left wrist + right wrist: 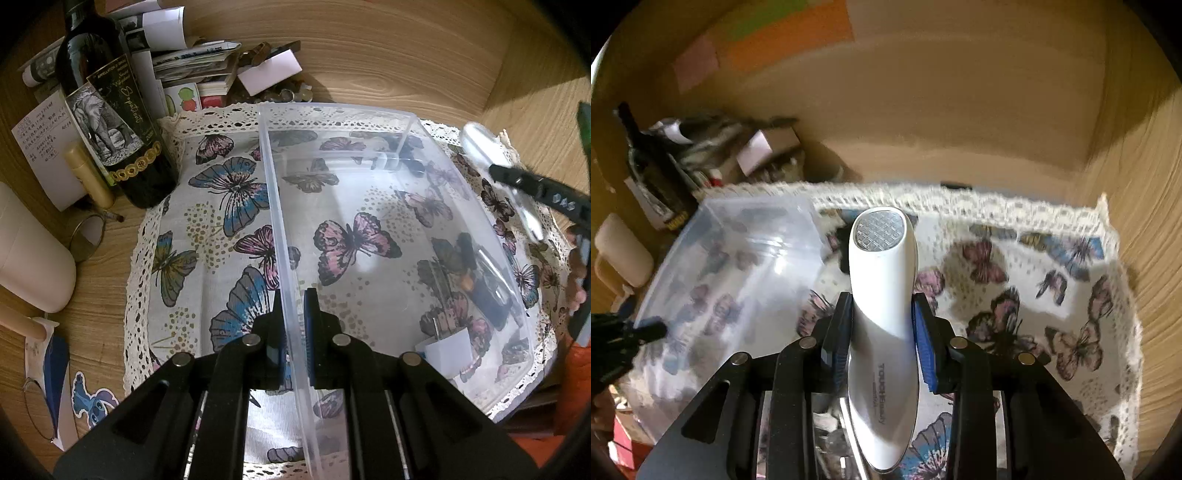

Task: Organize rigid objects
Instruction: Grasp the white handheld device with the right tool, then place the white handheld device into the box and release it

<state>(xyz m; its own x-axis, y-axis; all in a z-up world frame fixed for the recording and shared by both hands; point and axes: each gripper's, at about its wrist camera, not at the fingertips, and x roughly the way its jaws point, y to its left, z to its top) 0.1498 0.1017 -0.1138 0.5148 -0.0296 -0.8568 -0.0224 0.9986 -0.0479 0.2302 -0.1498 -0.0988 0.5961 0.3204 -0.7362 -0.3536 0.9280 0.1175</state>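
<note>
Pads of the left gripper (293,325) pinch the near wall of the clear plastic bin (436,155) on the butterfly cloth (207,221) — right gripper (881,332), at three o'clock of the bin, clamps a white handheld device (882,295) off the cloth.

You see warm, dim light; glare streaks the clear plastic storage box (406,206). Right view smears with motion blur; fisheye edges bend and darken.

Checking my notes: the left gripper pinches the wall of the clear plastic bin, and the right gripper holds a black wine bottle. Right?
Not quite. The right gripper holds a white handheld beauty device, as the right wrist view shows. The left gripper does pinch the clear plastic bin.
</note>
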